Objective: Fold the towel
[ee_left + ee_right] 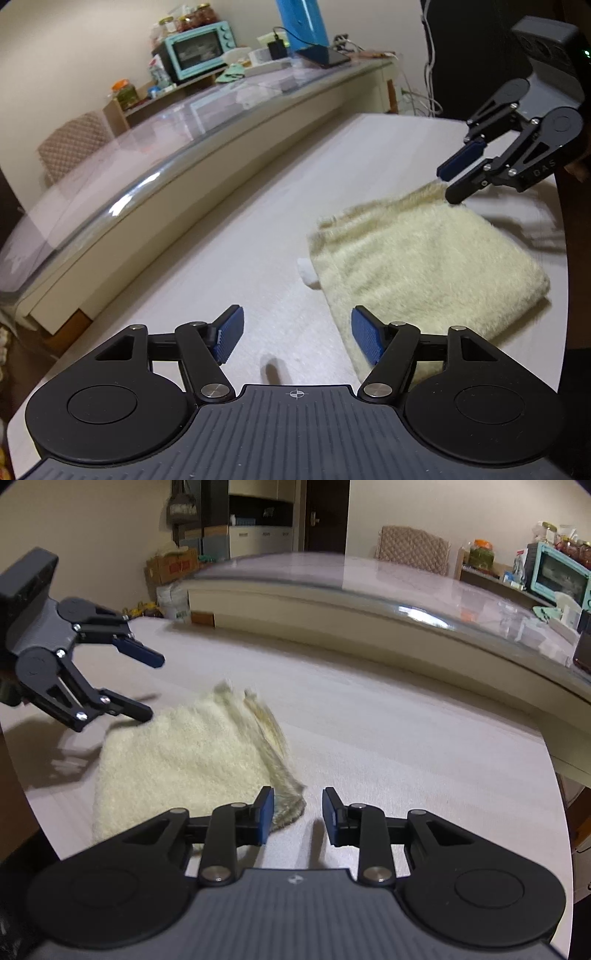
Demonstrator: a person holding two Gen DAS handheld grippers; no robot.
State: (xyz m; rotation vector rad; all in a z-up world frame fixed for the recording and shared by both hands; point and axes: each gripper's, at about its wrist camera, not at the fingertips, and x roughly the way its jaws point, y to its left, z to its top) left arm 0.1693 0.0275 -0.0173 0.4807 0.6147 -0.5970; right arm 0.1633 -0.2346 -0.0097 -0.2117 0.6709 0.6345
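Both grippers (297, 334) (298, 814) (jaws apart) empty

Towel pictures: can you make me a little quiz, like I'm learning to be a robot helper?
1. True or false: the left gripper is squeezing the towel.
2. What colour is the toaster oven on the shelf? A red, B turquoise, C black.
3. Fill in: the right gripper has ___ pads.

Key: 1 false, its jaws are open with nothing between them. 2 B. 3 blue.
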